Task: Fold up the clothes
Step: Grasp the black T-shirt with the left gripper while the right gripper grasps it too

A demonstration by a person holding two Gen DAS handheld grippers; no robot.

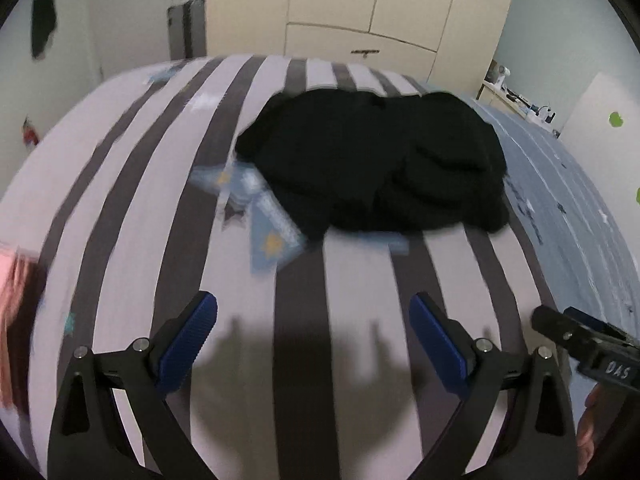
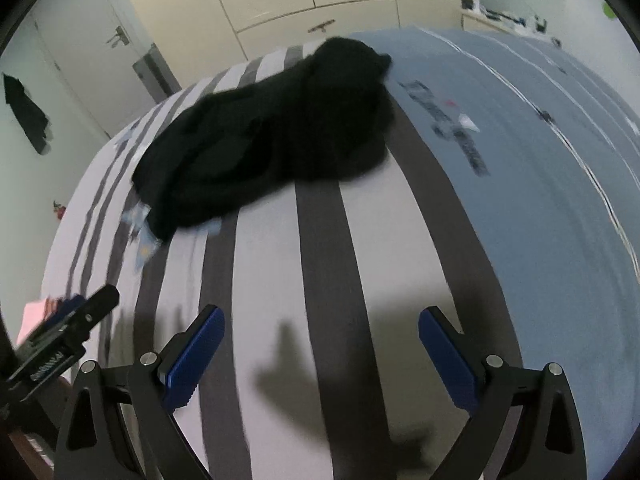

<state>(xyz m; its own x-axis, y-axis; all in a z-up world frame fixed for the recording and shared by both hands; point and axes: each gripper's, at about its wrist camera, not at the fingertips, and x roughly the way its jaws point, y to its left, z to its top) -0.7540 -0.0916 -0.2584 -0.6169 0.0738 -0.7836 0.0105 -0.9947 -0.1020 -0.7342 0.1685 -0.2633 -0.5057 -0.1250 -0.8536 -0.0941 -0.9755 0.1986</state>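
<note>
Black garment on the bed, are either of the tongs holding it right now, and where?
Nothing is held. Both left tongs and right tongs are open, short of the black garment.

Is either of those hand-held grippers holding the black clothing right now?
No. Both the left hand-held gripper and the right hand-held gripper stand open over the striped bed cover, with the black clothing lying apart, farther up the bed.
</note>
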